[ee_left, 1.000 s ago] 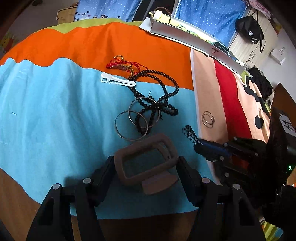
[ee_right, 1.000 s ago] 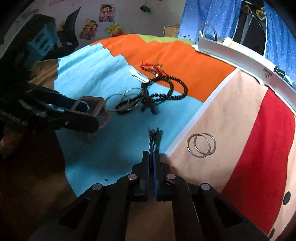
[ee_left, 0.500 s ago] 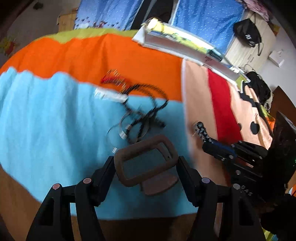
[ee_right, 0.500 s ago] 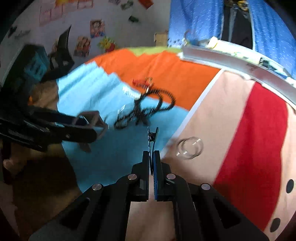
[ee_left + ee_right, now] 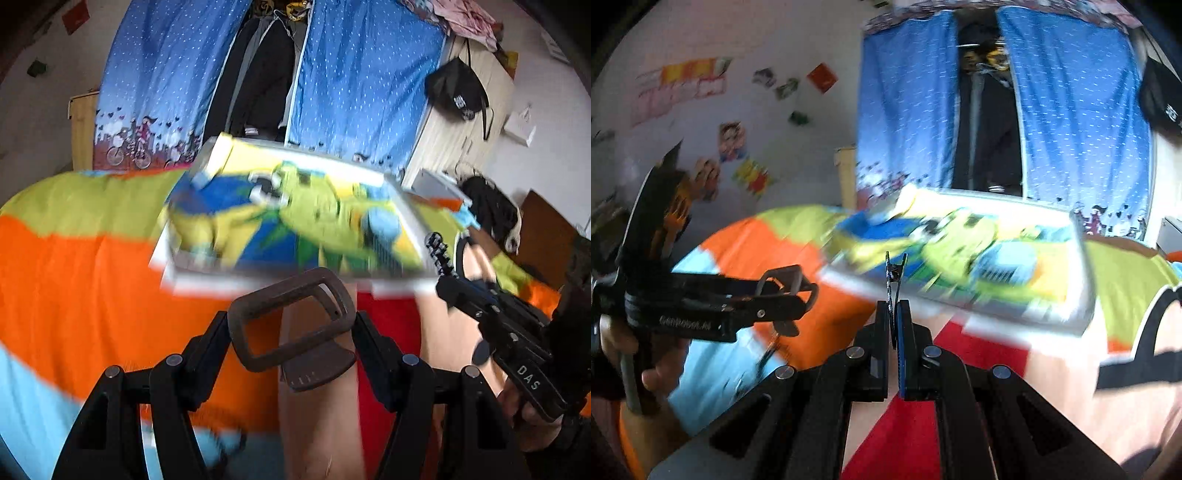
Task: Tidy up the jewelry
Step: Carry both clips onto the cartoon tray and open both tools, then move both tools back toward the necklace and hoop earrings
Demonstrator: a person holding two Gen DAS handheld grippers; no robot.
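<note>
Above the striped orange, blue and red bedspread [image 5: 92, 288], the left gripper [image 5: 291, 325] clamps a brown rectangular hair claw [image 5: 288, 317]; at three o'clock, the right gripper [image 5: 897, 325] pinches a thin dark patterned clip [image 5: 894, 275].

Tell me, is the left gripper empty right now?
No, the left gripper is clamped on a brown rectangular hair clip held between its two fingers.

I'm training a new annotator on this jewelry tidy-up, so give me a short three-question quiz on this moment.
1. True or false: the left gripper holds nothing.
2. What does the right gripper pinch? A) bead necklace B) thin dark clip C) silver ring
3. Which object lies ahead of both grippers?

Key:
1. False: it holds a brown rectangular clip.
2. B: a thin dark clip.
3. The tray, with a cartoon print inside.
</note>
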